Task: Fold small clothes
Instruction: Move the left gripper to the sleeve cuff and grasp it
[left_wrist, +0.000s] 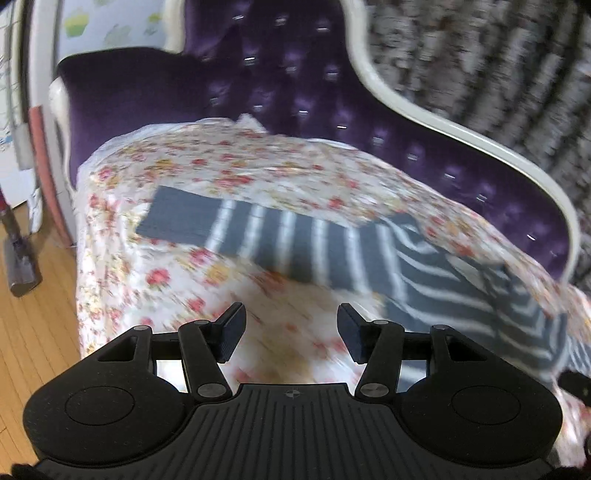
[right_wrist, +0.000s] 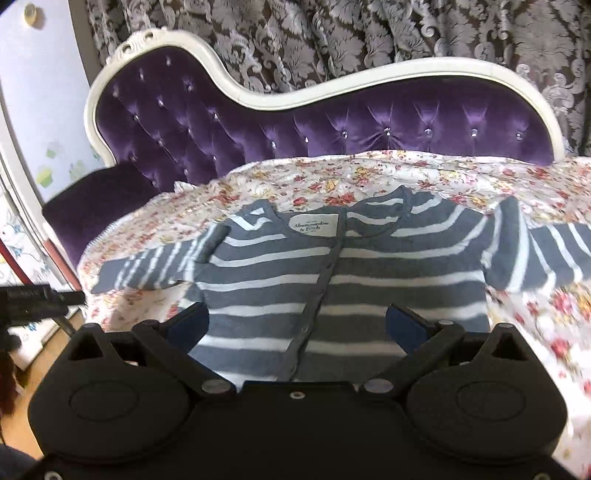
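We see a grey cardigan with white stripes (right_wrist: 332, 266) spread flat on a floral sheet (right_wrist: 461, 177) that covers a purple tufted sofa (right_wrist: 229, 122). In the right wrist view the cardigan lies face up with its button placket running from the collar label (right_wrist: 314, 225) at 12 o'clock down toward 6 o'clock, and its two sleeves reach out toward 9 and 3 o'clock.

Our right gripper (right_wrist: 297, 321) hovers over the lower body of the cardigan, its fingers spread wide on either side of the placket and pinching nothing.

In the left wrist view, which is blurred, the left sleeve (left_wrist: 258, 232) stretches across the sheet from 10 o'clock toward the cardigan's body at 3 o'clock. Our left gripper (left_wrist: 291, 332) is above bare sheet just short of that sleeve, fingers apart and empty.

A patterned curtain (right_wrist: 332, 40) hangs behind the sofa, and wooden floor (left_wrist: 33, 332) shows at 8 o'clock.
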